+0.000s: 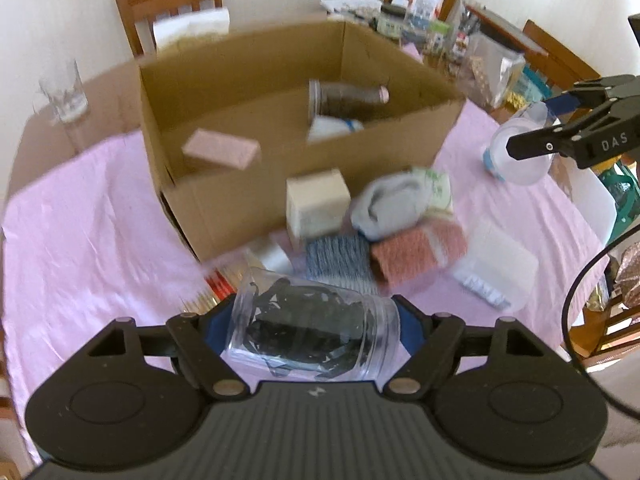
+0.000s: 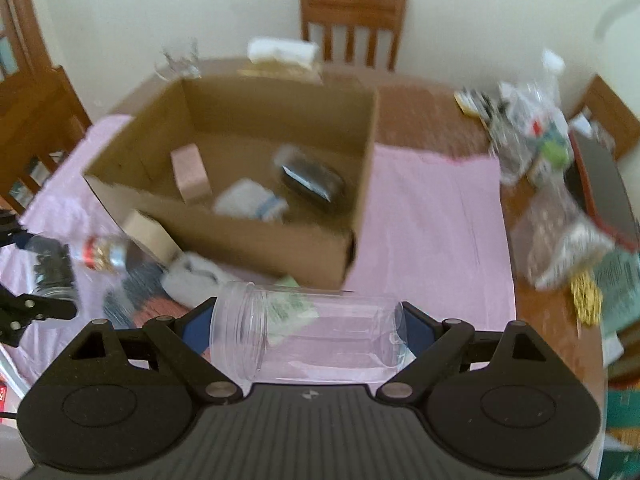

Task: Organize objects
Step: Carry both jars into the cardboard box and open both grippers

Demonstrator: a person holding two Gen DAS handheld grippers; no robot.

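Both views are blurry, so small things are hard to make out. The left gripper (image 1: 316,330) squeezes a clear jar of dark bits (image 1: 312,336) that lies sideways between its fingers. What the dark bits are cannot be told. Ahead of it sits the open cardboard box (image 1: 256,192), with a pink block (image 1: 222,152) and a dark jar (image 1: 348,98) inside. A cream box (image 1: 318,200) and folded cloths (image 1: 400,208) lie between that gripper and the box.

The right gripper (image 2: 308,336) clamps an empty clear jar (image 2: 308,336), also sideways. Only its view shows the bare pink cloth (image 2: 432,216) right of the box and the blurred bottles (image 2: 532,120) beyond.
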